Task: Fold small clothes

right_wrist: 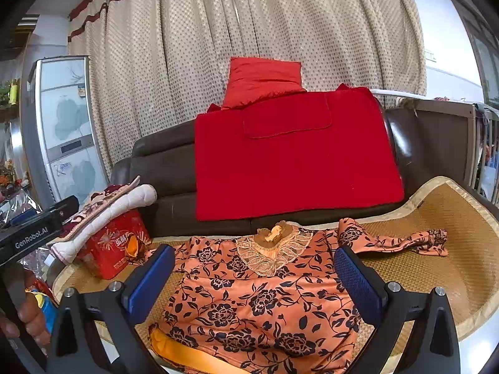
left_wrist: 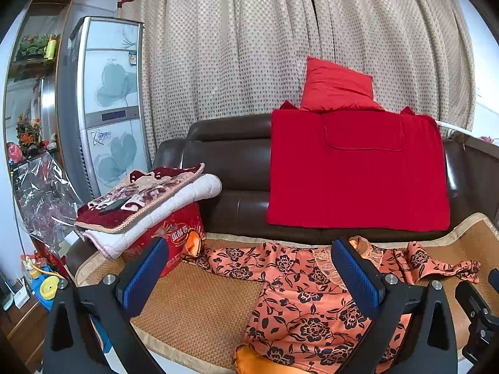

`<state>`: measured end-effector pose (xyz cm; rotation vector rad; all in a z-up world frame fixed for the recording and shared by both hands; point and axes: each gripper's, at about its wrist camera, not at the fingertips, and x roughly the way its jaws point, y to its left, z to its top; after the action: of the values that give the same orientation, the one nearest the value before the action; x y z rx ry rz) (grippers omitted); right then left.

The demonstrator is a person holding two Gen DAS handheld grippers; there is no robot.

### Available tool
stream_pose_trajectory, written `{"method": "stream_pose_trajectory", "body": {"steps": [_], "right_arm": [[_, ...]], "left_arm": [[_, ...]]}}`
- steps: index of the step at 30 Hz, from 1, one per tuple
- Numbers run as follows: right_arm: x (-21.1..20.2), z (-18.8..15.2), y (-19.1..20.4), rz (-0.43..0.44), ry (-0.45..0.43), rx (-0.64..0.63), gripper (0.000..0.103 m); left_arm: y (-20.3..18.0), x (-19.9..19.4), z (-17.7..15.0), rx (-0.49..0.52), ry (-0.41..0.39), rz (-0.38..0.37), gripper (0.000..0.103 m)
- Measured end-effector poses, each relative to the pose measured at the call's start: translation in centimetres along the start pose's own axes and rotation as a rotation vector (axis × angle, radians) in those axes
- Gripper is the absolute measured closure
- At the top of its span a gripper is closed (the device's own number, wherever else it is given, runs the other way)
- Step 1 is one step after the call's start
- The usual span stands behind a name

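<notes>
A small orange top with black flowers (left_wrist: 299,299) lies spread face up on a woven mat (left_wrist: 199,305), lace collar toward the sofa back and both sleeves stretched out sideways. It also shows in the right wrist view (right_wrist: 255,296), with its lace collar (right_wrist: 274,249) and right sleeve (right_wrist: 402,240). My left gripper (left_wrist: 249,277) is open and empty, hovering above the top's left side. My right gripper (right_wrist: 254,280) is open and empty, hovering over the middle of the top. The left gripper's body (right_wrist: 34,233) shows at the left of the right wrist view.
A brown leather sofa (left_wrist: 230,162) holds a red blanket (left_wrist: 358,171) and red pillow (left_wrist: 336,85). Folded quilts (left_wrist: 146,202) lie on a red box (left_wrist: 181,240) at the left. A curtain (left_wrist: 249,40) hangs behind. A standing air conditioner (left_wrist: 109,103) is at the far left.
</notes>
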<state>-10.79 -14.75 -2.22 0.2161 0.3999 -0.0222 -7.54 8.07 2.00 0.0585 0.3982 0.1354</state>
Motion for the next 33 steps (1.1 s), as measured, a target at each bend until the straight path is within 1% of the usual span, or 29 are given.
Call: {"method": "stream_pose_trajectory", "body": {"steps": [3,6,10,13,15,16,17,18,21,22,23,24,25,26,27,29,31,32,33], "right_arm": [[1.1,-0.1,-0.2,0.003,0.003,0.003,0.0],[2.3,0.0,-0.7,0.0,0.049,0.028,0.0],[4.2,-0.2,-1.8,-0.005,0.055,0.04,0.0],[5.7,-0.3,-3.3,-0.013,0.072,0.069,0.0],[6.8,-0.4,-5.3,-0.013,0.085,0.112,0.0],[7.4,-0.5,-6.7,-0.018,0.088,0.136,0.0],[7.9,-0.6,-8.6,-0.027,0.089,0.168,0.0],[8.3,-0.8,-10.6,-0.046,0.09,0.19,0.0],[9.7,-2.0,-18.2,-0.042,0.068,0.381,0.0],[10.1,-2.5,-21.3,-0.062,0.084,0.424,0.0],[11.0,-3.5,-24.9,-0.039,0.087,0.529,0.0],[11.5,-4.1,-27.8,-0.04,0.093,0.601,0.0],[12.4,-5.1,-30.7,-0.029,0.092,0.704,0.0],[12.9,-5.9,-33.9,-0.042,0.1,0.788,0.0],[13.9,-6.7,-36.8,-0.035,0.107,0.874,0.0],[15.5,-7.4,-39.9,-0.032,0.116,0.979,0.001],[16.2,-7.8,-42.4,-0.081,0.127,1.026,0.006],[17.0,-7.8,-43.4,-0.117,0.121,1.049,0.006],[17.8,-7.6,-44.3,-0.133,0.108,1.063,0.006]], "left_arm": [[-0.3,1.1,-0.1,0.007,0.01,0.006,0.0],[-0.9,2.4,-0.3,0.016,0.027,0.011,0.0],[-2.1,4.4,-0.5,0.04,0.049,0.016,0.0],[-3.6,6.6,-0.8,0.056,0.072,0.005,0.0],[-5.0,9.1,-1.3,0.061,0.115,-0.025,0.0],[-5.6,10.3,-1.7,0.057,0.139,-0.048,0.0],[-6.7,12.2,-2.3,0.051,0.18,-0.086,0.0],[-7.5,13.3,-2.7,0.05,0.202,-0.102,0.0],[-11.2,18.7,-4.7,0.047,0.307,-0.158,0.0],[-12.3,20.2,-5.4,0.043,0.327,-0.167,0.0],[-13.8,21.9,-6.2,0.041,0.349,-0.171,0.0],[-14.9,23.4,-6.8,0.039,0.37,-0.174,0.0],[-15.8,24.6,-7.4,0.032,0.39,-0.183,0.0],[-16.7,26.0,-8.1,0.021,0.411,-0.193,0.0],[-17.6,27.2,-8.7,0.016,0.432,-0.195,0.0],[-18.7,28.3,-9.6,0.018,0.441,-0.19,0.0],[-19.3,29.1,-10.2,0.038,0.42,-0.188,0.0],[-19.5,29.2,-10.5,0.052,0.402,-0.186,0.0],[-19.5,29.4,-10.6,0.068,0.382,-0.181,0.0]]}}
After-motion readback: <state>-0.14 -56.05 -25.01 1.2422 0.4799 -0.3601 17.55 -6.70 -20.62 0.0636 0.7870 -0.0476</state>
